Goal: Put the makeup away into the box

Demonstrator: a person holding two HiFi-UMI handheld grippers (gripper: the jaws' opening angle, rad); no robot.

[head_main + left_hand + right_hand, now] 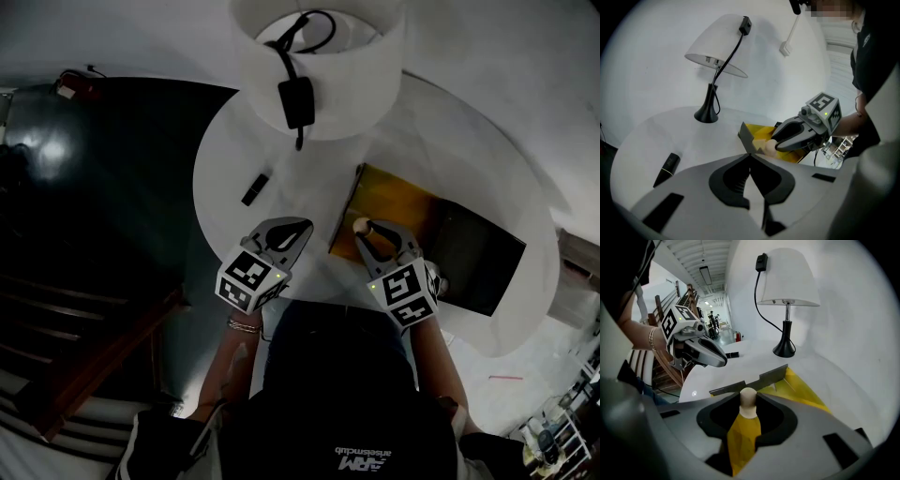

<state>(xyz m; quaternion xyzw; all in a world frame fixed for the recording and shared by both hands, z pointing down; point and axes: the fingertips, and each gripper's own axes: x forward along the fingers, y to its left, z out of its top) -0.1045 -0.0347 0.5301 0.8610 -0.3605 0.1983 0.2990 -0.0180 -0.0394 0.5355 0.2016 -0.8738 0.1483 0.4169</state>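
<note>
- My right gripper (pixel 367 234) pinches a small beige makeup piece (pixel 748 400) with a rounded top. Both pads sit against its sides, and the jaws stand partly apart around it.
- The piece hangs at the near left corner of the open box (pixel 389 197). In the right gripper view, yellow lining shows through the gap under it. I cannot tell whether it touches the lining.
- The box lies on the round white table (pixel 469 155). One dark flap stands up along its left edge, and a dark panel lies flat to its right.
- My left gripper (pixel 298 228) has its jaws pressed together tip to tip, with nothing between them. It hovers over bare tabletop just left of the box and points toward the lamp.
- A black makeup tube (pixel 254 188) lies on the table beyond the left gripper, well apart from the box and from both tools.
- A lamp (pixel 715 47) with a white shade and a black base stands at the far side of the table, its cord running down from a switch on the shade.
</note>
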